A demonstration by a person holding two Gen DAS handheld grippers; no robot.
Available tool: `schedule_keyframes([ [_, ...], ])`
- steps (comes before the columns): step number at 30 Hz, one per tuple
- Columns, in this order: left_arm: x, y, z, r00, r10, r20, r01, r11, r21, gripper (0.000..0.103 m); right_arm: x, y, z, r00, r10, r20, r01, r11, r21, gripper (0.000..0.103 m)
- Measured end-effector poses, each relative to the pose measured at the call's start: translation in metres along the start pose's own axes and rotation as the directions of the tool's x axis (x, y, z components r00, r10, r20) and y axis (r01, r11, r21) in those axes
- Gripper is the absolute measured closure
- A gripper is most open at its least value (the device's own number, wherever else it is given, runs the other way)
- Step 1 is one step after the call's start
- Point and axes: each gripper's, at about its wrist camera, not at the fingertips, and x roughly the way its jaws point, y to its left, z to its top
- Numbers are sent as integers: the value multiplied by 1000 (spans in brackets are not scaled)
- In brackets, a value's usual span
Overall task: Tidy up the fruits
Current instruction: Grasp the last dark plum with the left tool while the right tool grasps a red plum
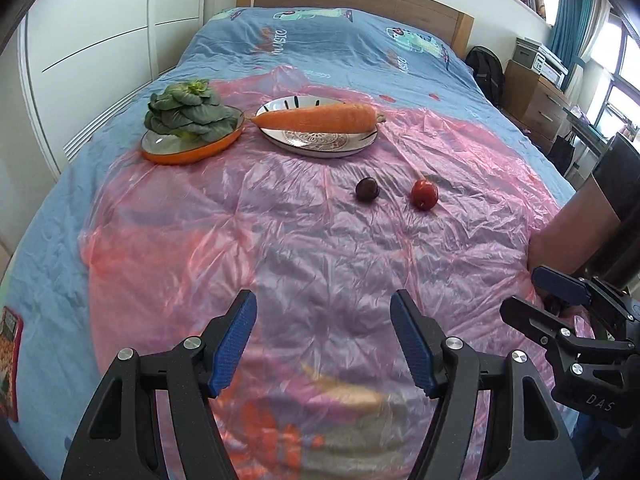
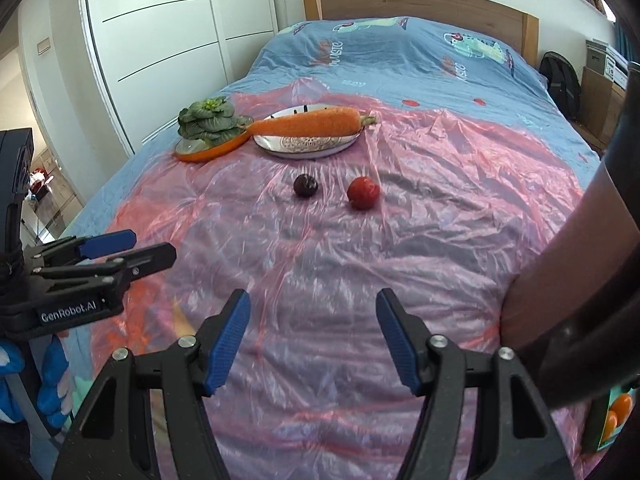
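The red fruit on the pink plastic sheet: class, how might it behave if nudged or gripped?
The red fruit looks round, so it would probably roll if nudged. Its skin looks smooth and the plastic sheet glossy and crinkled, so it may slide or wobble. It is small and likely light; a gentle grip seems wise.

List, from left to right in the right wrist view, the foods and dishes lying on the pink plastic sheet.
leafy greens on the orange dish → dark plum → carrot on the white plate → red fruit

Pink plastic sheet (image 1: 280,248) covers a blue bedspread (image 1: 328,44); wooden headboard (image 2: 420,2), white wardrobe (image 2: 160,40) beyond
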Motion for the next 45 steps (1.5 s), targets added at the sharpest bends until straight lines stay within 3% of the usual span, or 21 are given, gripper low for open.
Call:
schedule_keyframes([
  [6, 54, -19, 38, 999, -23, 22, 21, 994, 107, 39, 50, -24, 37, 999, -6, 45, 3, 998, 64, 23],
  [15, 116, -22, 69, 998, -59, -12, 61, 986, 158, 42, 109, -50, 68, 999, -6, 48, 1, 994, 106, 28],
  [17, 123, -22, 71, 998, -65, -24, 68, 983, 169, 43, 117, -54, 70, 999, 10, 44, -15, 993, 118, 39],
  [22, 133, -32, 71, 997, -66, -40, 74, 970, 231, 45, 128, -55, 74, 999, 43, 29, -46, 992, 117, 50],
  [29, 143, -38, 75, 995, -69, -67, 85, 959, 270, 63, 140, -55, 77, 999, 47, -5, -46, 990, 130, 54],
  [33, 148, -39, 75, 994, -76, -78, 95, 957, 275, 63, 146, -56, 75, 999, 44, -23, -40, 989, 142, 54],
  [36, 150, -37, 76, 993, -85, -85, 105, 955, 276, 66, 150, -56, 75, 998, 49, -26, -44, 988, 147, 67],
  [38, 152, -36, 76, 991, -98, -92, 119, 955, 271, 70, 152, -56, 75, 999, 45, -29, -40, 989, 145, 84],
  [40, 153, -35, 77, 990, -108, -96, 130, 956, 264, 73, 153, -57, 75, 998, 49, -32, -44, 988, 149, 94],
  [45, 154, -34, 76, 988, -123, -96, 144, 955, 261, 80, 153, -57, 74, 998, 55, -31, -50, 988, 146, 94],
])
